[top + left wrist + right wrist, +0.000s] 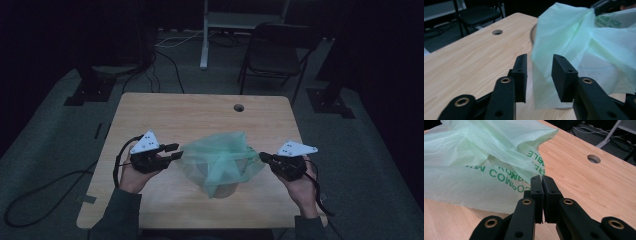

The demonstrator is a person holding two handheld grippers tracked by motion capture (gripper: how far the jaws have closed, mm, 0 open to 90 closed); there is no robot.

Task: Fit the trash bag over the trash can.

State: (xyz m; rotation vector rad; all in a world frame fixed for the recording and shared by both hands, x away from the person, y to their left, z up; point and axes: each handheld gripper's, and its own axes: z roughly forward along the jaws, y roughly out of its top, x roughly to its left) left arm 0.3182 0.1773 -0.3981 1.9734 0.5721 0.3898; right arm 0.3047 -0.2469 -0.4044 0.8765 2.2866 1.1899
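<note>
A thin pale-green plastic bag (220, 157) with green print is draped over a round object (225, 190) in the middle of the wooden table (170, 112); most of that object is hidden. My left gripper (175, 151) is at the bag's left side. In the left gripper view its jaws (540, 75) stand apart, and a fold of the bag (574, 37) hangs in the gap without being pressed. My right gripper (262, 157) is at the bag's right edge. In the right gripper view the bag (474, 157) runs into my right gripper (542, 192), whose jaws are shut on the printed edge.
A round cable hole (238, 107) is in the table near its far edge. A dark folding chair (275, 55) and a white stand leg (204, 35) are on the floor beyond the table. Cables trail over the floor at the left.
</note>
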